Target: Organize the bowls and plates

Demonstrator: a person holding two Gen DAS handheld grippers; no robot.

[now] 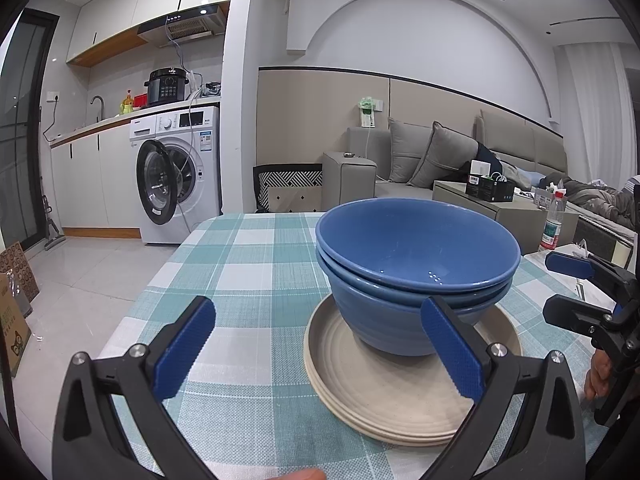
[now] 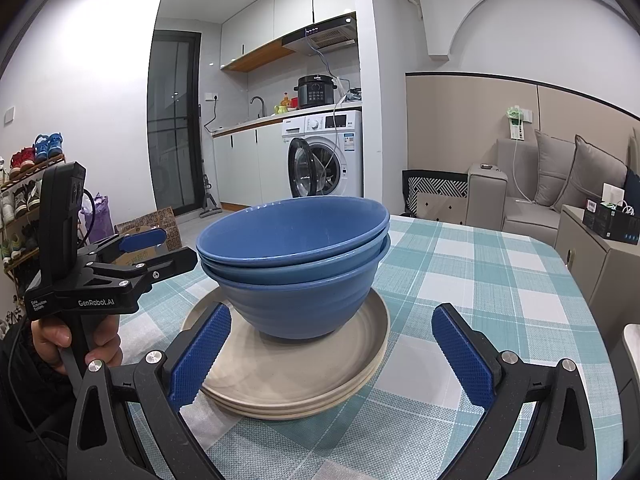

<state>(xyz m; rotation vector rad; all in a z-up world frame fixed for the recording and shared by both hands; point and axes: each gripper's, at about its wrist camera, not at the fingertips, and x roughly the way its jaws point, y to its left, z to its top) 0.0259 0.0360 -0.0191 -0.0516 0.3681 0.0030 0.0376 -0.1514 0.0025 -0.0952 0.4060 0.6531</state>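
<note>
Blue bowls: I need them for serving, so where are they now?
The nested blue bowls sit on the stacked beige plates on the checked tablecloth, central in both wrist views.

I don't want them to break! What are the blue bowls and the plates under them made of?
The blue bowls look like matte plastic or wheat-straw composite: dull sheen, faint ridges on the outside, tiny speckles. The beige plates look the same sort: flat, unglazed, speckled, with ringed grooves. Glazed ceramic would shine more, but I can't be sure. The tablecloth looks like woven fabric.
</note>
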